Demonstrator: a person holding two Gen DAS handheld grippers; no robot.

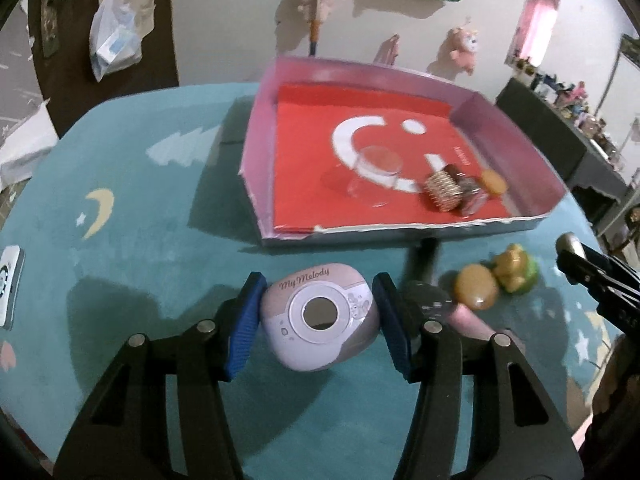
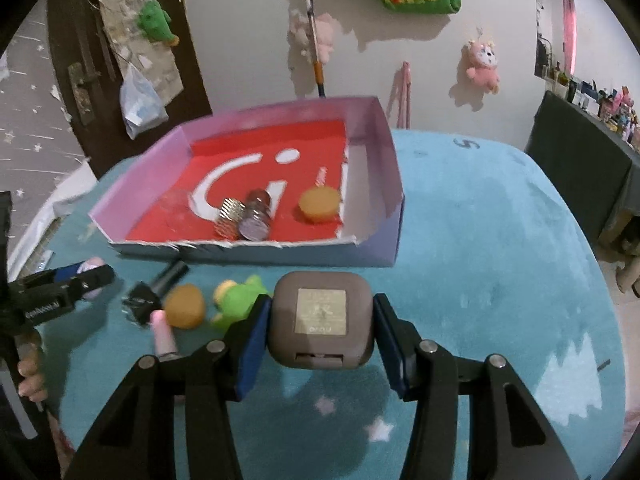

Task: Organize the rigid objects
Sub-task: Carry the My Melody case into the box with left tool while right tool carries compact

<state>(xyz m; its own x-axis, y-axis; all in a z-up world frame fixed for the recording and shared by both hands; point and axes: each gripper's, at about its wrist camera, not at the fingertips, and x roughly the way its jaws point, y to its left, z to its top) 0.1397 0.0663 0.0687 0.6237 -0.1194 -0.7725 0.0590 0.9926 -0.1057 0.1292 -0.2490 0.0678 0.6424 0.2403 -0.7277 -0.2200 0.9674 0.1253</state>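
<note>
Left wrist view showed my left gripper (image 1: pixel 318 320) clamped on a pale pink My Melody case (image 1: pixel 320 318), its round mirrored centre facing the camera. The case sat squarely between my two blue pads (image 1: pixel 244 330), one pad pressed on each side, and it hung just above the teal tablecloth (image 1: pixel 140 240). Straight ahead lay a shallow cardboard tray (image 1: pixel 516 128) with pinkish walls and a red floor. Inside it, near the front right, were a clear round lid (image 1: pixel 378 164), a gold ridged cylinder (image 1: pixel 442 190), a small dark box (image 1: pixel 472 196) touching the cylinder, and an amber oval (image 1: pixel 494 182) just beside that box. On the cloth to my right, outside the tray, lay a yellow oval soap (image 1: pixel 476 286) touching a small green and yellow frog toy (image 1: pixel 514 268), with a pink tube (image 1: pixel 470 320) partly hidden behind my right-hand pad.

Right wrist view showed my right gripper (image 2: pixel 320 326) closed on a grey-brown square case (image 2: pixel 320 320) with rounded corners and a pale label on its face. It filled the gap between my pads, held near the fingertips, over the cloth and in front of the tray's near wall. To the left of it sat the frog toy, close to my left-hand pad, then the soap, the pink tube and a black binder clip (image 2: pixel 142 300). My other gripper appeared at the far left edge.
</note>
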